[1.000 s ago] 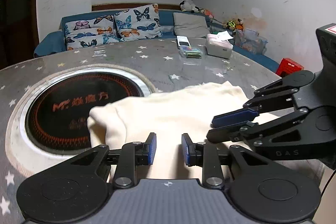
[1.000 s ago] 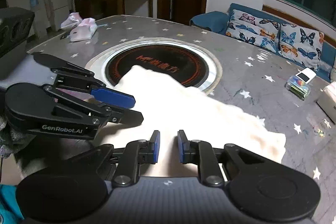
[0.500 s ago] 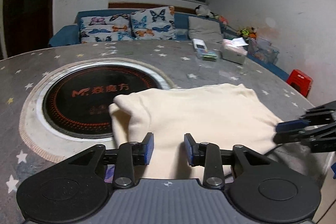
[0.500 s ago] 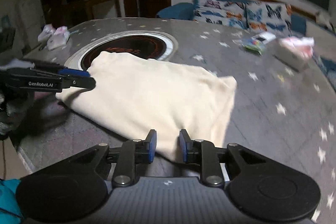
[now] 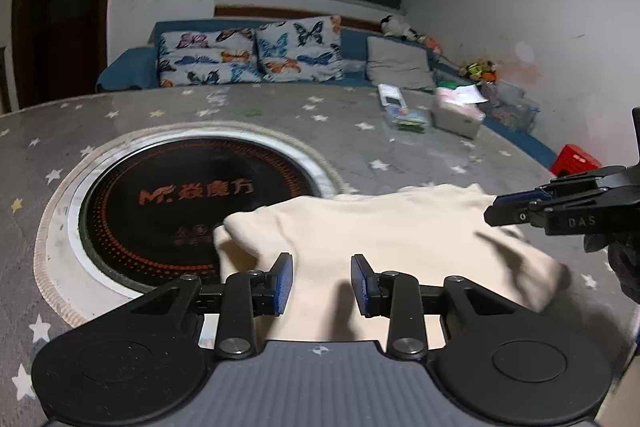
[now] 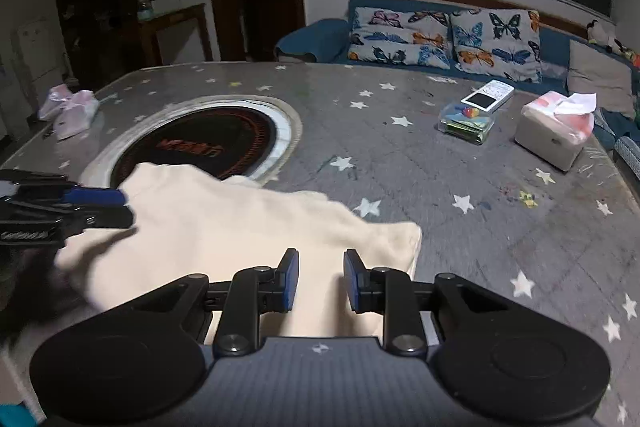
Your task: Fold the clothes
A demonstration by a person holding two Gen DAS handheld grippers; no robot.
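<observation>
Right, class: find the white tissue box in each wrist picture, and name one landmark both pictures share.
Left wrist view: tissue box at upper right, on the far side of the table, beside a clear plastic box.
Right wrist view: tissue box at right of centre, on the table.
Shared landmark: the round black hob.

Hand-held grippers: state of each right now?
Left hand-held gripper: open, jaws just opening, nothing gripped, above the cream garment.
Right hand-held gripper: open, jaws just opening, nothing gripped, over the same garment.

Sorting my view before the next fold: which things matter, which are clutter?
Job: cream garment, left gripper, right gripper, both open.
Lying about: tissue box, plastic box, phone, pink bag.
</observation>
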